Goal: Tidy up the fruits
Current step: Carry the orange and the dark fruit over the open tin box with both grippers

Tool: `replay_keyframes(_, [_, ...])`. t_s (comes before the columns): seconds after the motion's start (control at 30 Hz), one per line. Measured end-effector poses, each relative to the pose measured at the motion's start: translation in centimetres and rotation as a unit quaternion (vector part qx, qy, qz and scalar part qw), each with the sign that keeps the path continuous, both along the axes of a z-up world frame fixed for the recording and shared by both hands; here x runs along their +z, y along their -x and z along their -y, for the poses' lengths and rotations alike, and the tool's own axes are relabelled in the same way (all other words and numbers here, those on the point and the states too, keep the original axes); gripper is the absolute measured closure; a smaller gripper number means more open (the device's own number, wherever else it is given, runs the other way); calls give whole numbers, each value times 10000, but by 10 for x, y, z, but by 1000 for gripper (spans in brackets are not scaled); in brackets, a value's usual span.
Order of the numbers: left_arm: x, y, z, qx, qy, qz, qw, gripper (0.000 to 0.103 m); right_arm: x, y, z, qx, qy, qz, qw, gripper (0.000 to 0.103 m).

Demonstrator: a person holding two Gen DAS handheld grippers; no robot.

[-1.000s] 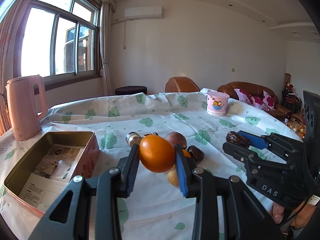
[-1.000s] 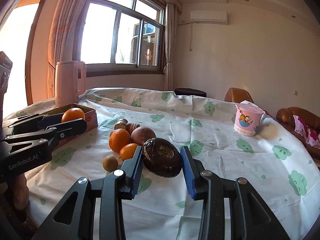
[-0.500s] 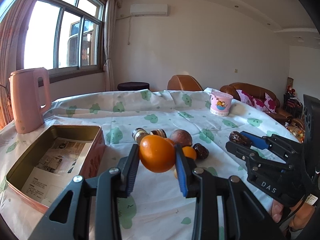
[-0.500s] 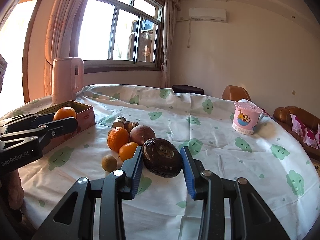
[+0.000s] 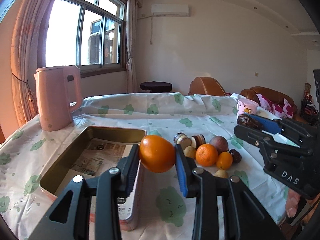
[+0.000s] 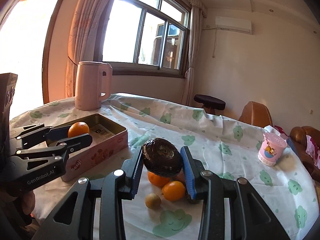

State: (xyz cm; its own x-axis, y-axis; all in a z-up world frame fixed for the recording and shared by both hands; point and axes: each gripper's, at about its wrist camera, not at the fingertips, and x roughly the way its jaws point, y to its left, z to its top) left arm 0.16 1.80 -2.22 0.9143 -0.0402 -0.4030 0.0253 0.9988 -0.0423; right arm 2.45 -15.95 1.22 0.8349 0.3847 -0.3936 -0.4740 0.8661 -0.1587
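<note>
Holding left gripper [image 5: 157, 156] tilted slightly downward, raised off the tablecloth [image 5: 140, 118], tips sitting beside the near right corner of the tin box [image 5: 60, 162]. Holding right gripper [image 6: 162, 160] likewise pitched a little down, hovering above the fruit pile [image 6: 166, 184]. Showing part of a hand [image 5: 293, 204] under the right gripper's body at the left-wrist view's lower right edge.

Counting in left-wrist view: one orange [image 5: 157, 153] in the left gripper; on the cloth two smaller oranges [image 5: 206, 154], one reddish-brown round fruit [image 5: 219, 144], two small tan fruits [image 5: 221, 173], one dark date-like piece [image 5: 236, 155], and possibly three cut brown-and-white pieces [image 5: 189, 139] behind, count uncertain at this size. Also one pink kettle [image 5: 57, 98], one pink cup [image 5: 247, 106], one box lined with printed paper.

Clamping left pads narrowly on the orange, fruit suspended in air just over the box's near right rim. Clamping right pads on one dark, rough-skinned fruit [image 6: 162, 157], gripped at both sides, lifted clear above the pile; nothing else touching either gripper.
</note>
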Motion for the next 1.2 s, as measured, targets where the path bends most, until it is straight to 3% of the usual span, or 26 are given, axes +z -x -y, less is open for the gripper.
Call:
replay_keyframes(0.63, [-5, -24, -76, 741, -90, -401, 9964, 67, 20, -29, -96, 819, 304, -167, 9960, 64])
replay_keyframes(1.2, [-22, -41, -107, 972, -63, -807, 9920, 67, -21, -47, -145, 1065, 640, -703, 9898, 64])
